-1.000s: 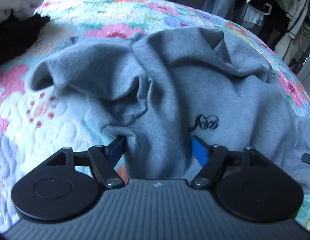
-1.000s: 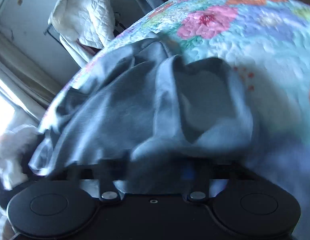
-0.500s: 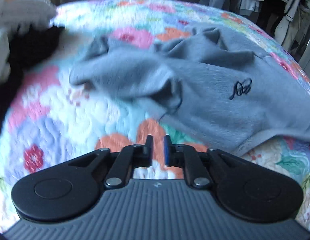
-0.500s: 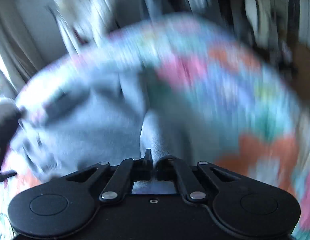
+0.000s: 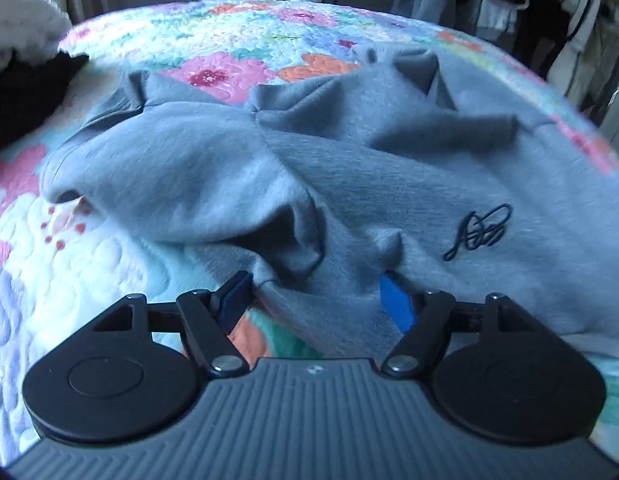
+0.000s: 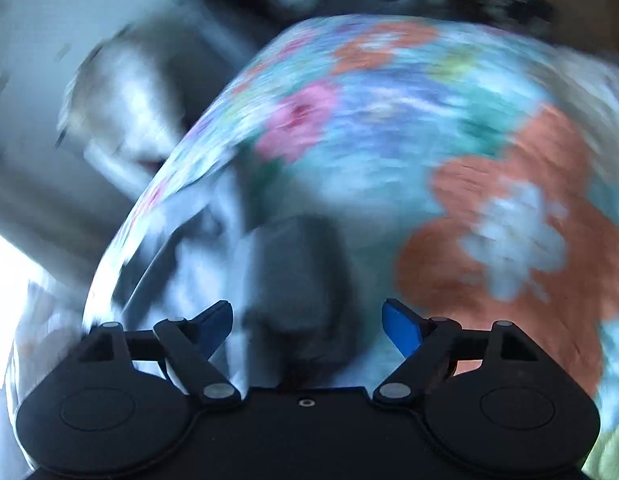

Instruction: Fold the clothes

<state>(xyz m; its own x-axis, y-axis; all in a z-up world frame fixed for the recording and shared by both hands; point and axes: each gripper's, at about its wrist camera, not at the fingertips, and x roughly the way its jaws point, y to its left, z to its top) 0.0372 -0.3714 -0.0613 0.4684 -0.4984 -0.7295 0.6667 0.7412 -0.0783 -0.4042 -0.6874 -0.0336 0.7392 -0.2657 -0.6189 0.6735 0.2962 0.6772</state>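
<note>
Sweatshirt (image 5: 349, 184), grey with a dark embroidered mark (image 5: 481, 232) on its chest, lay crumpled on the flowered bed quilt (image 5: 109, 272), its body running from the mark away to the far right edge of the bed and a rumpled sleeve reaching left of the mark. The left claw (image 5: 315, 292) was nearest to it: a bunched fold of hem, just left of and below the mark, stood between its jaws, which were opening and did not press on the cloth. In the right wrist view, heavily blurred, the right claw (image 6: 307, 322) was also opening, with a dark grey piece of the same garment (image 6: 297, 264) lying ahead between the blue pads (image 6: 401, 328); no pad was seen touching it. The garment's long axis ran crosswise to the left claw. In my judgement the next grasp depended on the hem edge beside the mark, which the left claw was better placed to take.
</note>
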